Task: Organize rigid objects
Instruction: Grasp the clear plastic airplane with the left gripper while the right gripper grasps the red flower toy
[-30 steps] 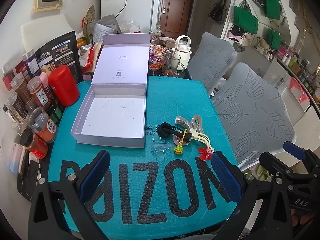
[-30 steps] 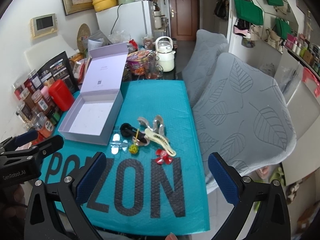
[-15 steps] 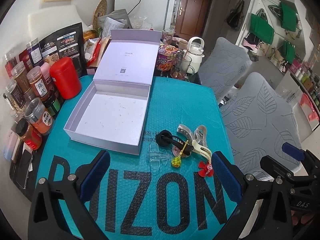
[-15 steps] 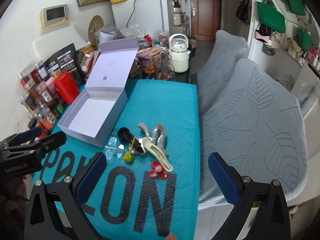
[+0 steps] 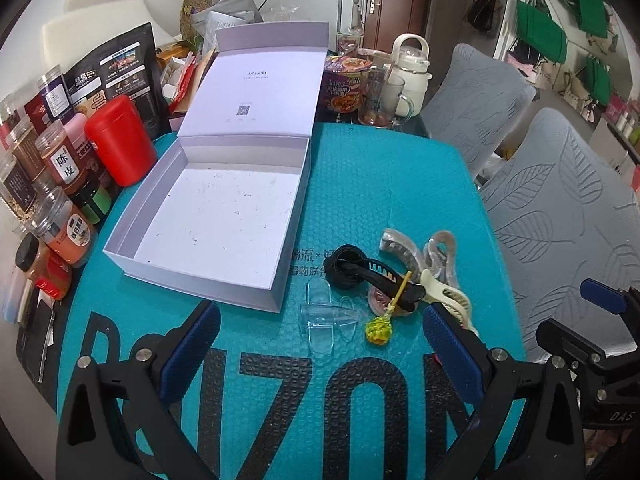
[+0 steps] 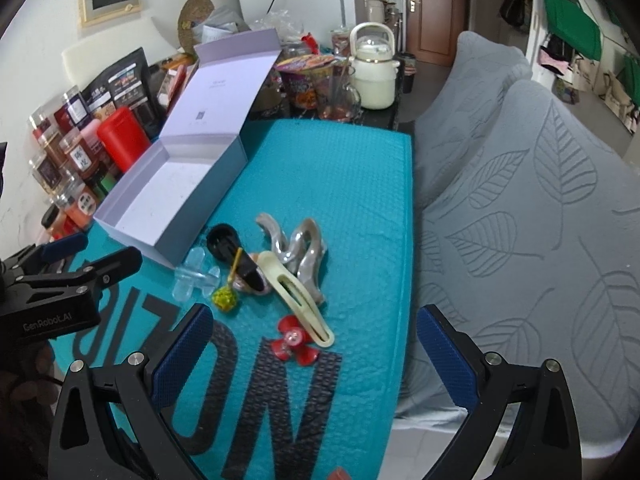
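I am steering two hand-held tongs above a teal bubble-wrap mat (image 5: 360,184). My left gripper (image 5: 320,344) and right gripper (image 6: 308,352) both hover with fingers spread wide, gripping nothing. The pale lilac cardboard gift box (image 5: 216,216), lid tipped back, lies open on the mat's left side and looks empty. Just beside its near right corner lies a heap of hair accessories: a clear plastic clip (image 5: 322,314), a black claw clip (image 5: 360,270), a yellow beaded hairpin (image 5: 380,328), a cream long clip (image 6: 300,300), pearly grey claw clips (image 6: 300,244) and a red flower clip (image 6: 294,342). Judging by this, sorting has not started; every piece is left to move.
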Available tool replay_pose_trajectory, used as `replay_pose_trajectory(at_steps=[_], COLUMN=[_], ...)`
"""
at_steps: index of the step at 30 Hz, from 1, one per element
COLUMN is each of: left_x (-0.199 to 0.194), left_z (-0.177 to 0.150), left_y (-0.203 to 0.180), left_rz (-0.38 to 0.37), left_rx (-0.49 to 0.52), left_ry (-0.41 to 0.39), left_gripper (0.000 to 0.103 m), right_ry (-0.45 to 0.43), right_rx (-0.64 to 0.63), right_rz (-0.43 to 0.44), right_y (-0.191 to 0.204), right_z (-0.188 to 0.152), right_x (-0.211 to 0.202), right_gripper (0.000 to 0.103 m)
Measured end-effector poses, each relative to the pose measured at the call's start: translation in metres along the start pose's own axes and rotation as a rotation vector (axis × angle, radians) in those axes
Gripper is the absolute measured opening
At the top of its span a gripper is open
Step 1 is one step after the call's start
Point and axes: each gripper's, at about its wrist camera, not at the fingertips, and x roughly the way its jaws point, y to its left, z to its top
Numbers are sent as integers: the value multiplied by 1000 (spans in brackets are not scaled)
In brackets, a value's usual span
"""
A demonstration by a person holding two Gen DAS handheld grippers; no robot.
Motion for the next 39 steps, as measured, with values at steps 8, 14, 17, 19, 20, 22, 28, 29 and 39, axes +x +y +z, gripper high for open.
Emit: replay_pose_trajectory(at_steps=[8,14,17,19,20,22,28,29,39], left_x=[42,71,83,88,90,93,104,106,111], left_z=[-10,-18,-21,-23,-23,-24,-24,-24,-33], left_y=[-4,-11,-11,-10,-10,-12,-18,-20,-23], left_rz=[11,54,60,60,68,79,84,96,88], left_rx=[31,76,55,33,24,14,15,23,51], left_ry=[8,19,38,46,48,53,54,55,43], left_gripper=[103,102,98,96,90,85,82,79,60], right_ry=[39,46,59,67,72,82,96,97,92], right_rx=[-1,-6,6,19,25,36,58,58,71], right_rz=[7,-18,-28,-28,-27,-27,-41,-43,-45], right_y=[-7,-11,-14,-17,-18,-20,-28,-28,-27], right_z=[-13,-20,-24,-27,-28,-31,-37,-37,-37], right_x=[41,62,70,74,77,82,89,89,92], right_gripper=[103,103,103,103,103,103,103,103,103])
